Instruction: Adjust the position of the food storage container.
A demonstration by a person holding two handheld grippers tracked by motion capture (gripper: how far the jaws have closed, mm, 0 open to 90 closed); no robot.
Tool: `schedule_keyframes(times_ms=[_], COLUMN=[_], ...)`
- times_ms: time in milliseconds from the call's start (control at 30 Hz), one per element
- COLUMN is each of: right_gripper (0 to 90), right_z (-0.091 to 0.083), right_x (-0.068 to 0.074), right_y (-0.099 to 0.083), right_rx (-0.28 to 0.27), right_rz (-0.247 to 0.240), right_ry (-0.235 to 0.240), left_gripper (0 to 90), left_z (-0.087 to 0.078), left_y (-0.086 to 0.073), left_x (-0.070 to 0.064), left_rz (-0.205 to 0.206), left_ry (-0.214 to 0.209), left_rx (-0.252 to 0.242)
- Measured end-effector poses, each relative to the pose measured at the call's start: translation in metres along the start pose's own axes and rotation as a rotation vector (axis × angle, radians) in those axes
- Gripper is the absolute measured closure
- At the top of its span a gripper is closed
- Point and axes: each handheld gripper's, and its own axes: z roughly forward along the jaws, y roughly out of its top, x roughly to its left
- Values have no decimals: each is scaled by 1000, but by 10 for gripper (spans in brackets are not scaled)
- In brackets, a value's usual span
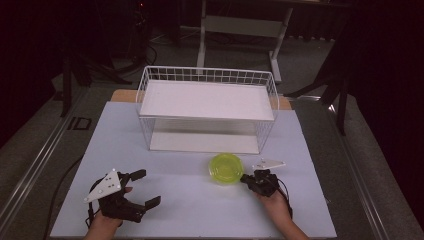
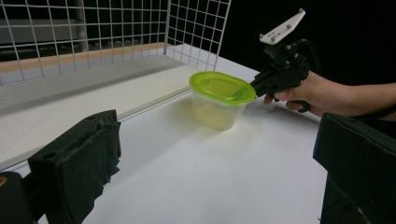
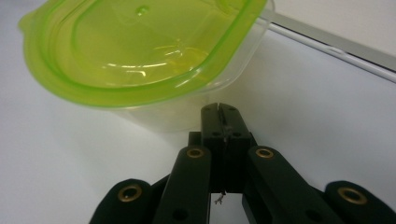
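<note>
**Two grippers and a green-lidded tub**

Nearest to me was my left gripper (image 1: 134,195), low on the white table (image 1: 190,210) at my left side. Its two black jaws stood wide apart and held nothing. From the left gripper view I saw their soft black pads (image 2: 86,158) at the bottom corners, with bare table between them.

Over on my right side was my right gripper (image 1: 248,178), with my hand (image 1: 274,202) behind it. Its jaws were pressed tight together. In the right gripper view the closed tips sat just under the edge of the tub's lid. I could not tell if they touched the tub or pinched any of it.

Just past that gripper stood the tub (image 1: 226,169). It was a small clear plastic tub with a bright green lid (image 3: 140,51) on top. It stood upright on the table, near the middle and a little to my right.

Behind the tub was the white wire rack (image 1: 207,107). It had a flat white shelf (image 1: 207,100) up high and a white floor below. The tub was in front of the rack, not inside it.
</note>
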Motion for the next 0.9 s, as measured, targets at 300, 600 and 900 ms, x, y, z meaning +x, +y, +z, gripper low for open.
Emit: schedule_keyframes(times_ms=[300, 600, 900], right_gripper=[900, 900, 900], right_z=[4, 2, 11], right_x=[6, -5, 10], right_y=[5, 8, 11], right_rx=[0, -7, 9], right_rz=[-24, 20, 7], right_ry=[-2, -30, 15], left_gripper=[17, 17, 17], left_z=[0, 0, 1], left_y=[0, 0, 0], left_x=[0, -1, -1], left_rz=[-2, -2, -4], left_ry=[-3, -5, -9], left_rx=[2, 5, 6])
